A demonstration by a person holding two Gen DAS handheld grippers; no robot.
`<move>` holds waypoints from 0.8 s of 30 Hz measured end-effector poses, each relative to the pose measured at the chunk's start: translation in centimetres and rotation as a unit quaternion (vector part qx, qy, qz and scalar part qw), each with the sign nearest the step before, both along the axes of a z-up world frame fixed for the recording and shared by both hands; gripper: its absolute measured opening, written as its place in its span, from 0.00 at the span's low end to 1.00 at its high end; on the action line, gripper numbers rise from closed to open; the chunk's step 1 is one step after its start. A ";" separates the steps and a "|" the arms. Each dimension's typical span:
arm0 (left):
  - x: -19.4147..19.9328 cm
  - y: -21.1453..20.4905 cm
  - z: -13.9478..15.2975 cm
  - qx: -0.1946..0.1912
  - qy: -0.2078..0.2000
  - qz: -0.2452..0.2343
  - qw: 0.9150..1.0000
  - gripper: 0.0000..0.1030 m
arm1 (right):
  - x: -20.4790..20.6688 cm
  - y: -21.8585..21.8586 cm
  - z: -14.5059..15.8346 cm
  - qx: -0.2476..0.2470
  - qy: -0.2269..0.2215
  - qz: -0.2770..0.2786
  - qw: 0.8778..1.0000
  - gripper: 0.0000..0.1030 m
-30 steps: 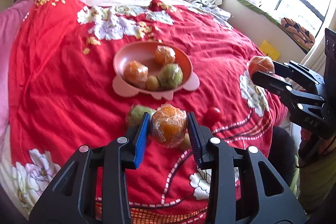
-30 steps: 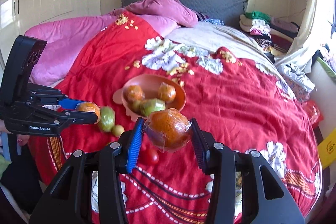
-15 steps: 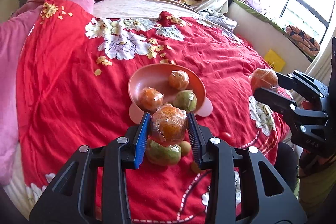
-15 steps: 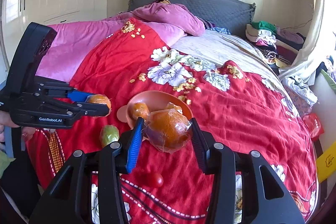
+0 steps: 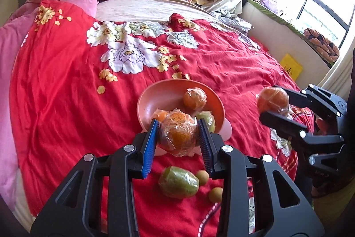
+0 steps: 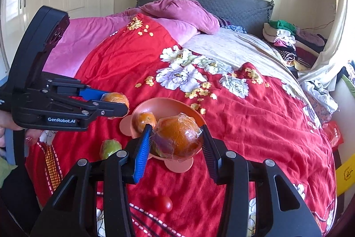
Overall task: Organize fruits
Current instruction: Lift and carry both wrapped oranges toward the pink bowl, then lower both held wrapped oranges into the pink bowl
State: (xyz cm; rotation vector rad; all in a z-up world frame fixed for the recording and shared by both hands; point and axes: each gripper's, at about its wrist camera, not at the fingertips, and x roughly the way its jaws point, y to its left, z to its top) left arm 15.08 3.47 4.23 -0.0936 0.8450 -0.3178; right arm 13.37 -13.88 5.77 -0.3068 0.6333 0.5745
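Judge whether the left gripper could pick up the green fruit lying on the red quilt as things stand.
Probably not yet: the left gripper is already shut on a wrapped orange, so nothing else fits. The green fruit itself lies uncovered just below it.

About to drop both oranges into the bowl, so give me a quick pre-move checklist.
1. Left gripper clamps its wrapped orange: ok.
2. Right gripper clamps its wrapped orange: ok.
3. Bare space in the pink bowl, far left side: ok.
4. Bowl upright on the red blanket: ok.
5. Either orange directly over the bowl: cannot tell.
6. Loose green fruit outside the bowl, near side: not ok.
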 end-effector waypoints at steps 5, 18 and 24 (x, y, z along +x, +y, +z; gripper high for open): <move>1.4 -0.3 -0.1 0.006 0.003 -0.004 1.000 0.27 | 1.1 0.3 -0.4 -0.001 0.007 -0.001 1.000 0.41; 5.6 -1.6 -2.6 0.030 0.029 -0.021 0.999 0.27 | 4.8 -2.2 -2.2 0.012 0.036 -0.040 0.998 0.41; 6.5 -2.2 -4.1 0.034 0.037 -0.027 0.998 0.27 | 6.2 -2.4 -3.4 0.009 0.051 -0.045 0.998 0.41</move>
